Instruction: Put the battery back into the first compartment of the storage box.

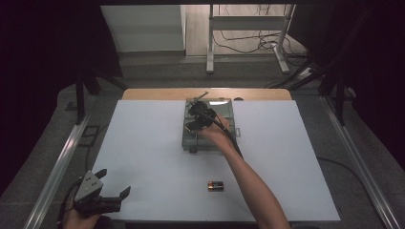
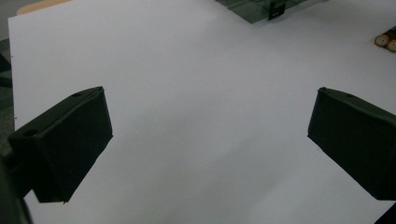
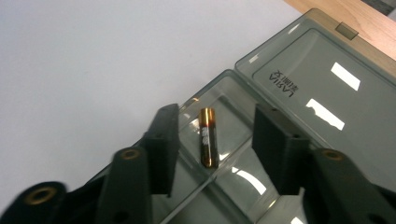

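Observation:
A smoky clear plastic case (image 1: 230,109) lies open at the far middle of the white mat. In the right gripper view its lid (image 3: 322,88) is folded back and one AA battery (image 3: 208,137) rests in a compartment. My right gripper (image 3: 215,114) hangs just over that compartment with its jaws apart on either side of the battery, not touching it. From above, the right gripper (image 1: 196,119) sits over the case. A pair of batteries (image 1: 215,185) lies on the mat near the front. My left gripper (image 1: 114,182) rests at the front left corner, jaws wide open and empty (image 2: 210,107).
The white mat (image 1: 157,157) covers most of a wooden table (image 1: 157,94). In the left gripper view the case's corner (image 2: 254,9) and the two battery ends (image 2: 386,39) show at the top and right edges. Metal rails run along both sides of the table.

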### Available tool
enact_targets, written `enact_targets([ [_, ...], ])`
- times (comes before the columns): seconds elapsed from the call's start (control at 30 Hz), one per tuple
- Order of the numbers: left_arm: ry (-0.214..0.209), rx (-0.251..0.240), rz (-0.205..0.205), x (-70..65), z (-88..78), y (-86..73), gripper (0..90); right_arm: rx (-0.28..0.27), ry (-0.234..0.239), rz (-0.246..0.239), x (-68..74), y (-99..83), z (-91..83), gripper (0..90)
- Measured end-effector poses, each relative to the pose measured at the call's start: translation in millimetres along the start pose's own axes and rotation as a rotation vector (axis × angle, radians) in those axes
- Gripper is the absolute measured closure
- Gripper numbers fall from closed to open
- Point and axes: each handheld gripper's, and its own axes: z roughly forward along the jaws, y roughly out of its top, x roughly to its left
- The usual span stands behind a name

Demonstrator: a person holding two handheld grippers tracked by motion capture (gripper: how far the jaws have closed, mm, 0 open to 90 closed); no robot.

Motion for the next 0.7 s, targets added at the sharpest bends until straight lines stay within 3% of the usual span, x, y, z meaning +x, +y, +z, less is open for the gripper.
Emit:
enact_targets([
  [0.4, 0.004, 0.001, 0.001, -0.4, 0.0, 0.2, 0.5, -0.038, 0.057, -0.033, 4.6, -22.5, -28.3, 29.1],
  [0.7, 0.006, 0.004, 0.006, -1.1, 0.1, 0.4, 0.6, -0.053, 0.050, -0.051, 7.7, -41.2, -49.4, 20.3],
])
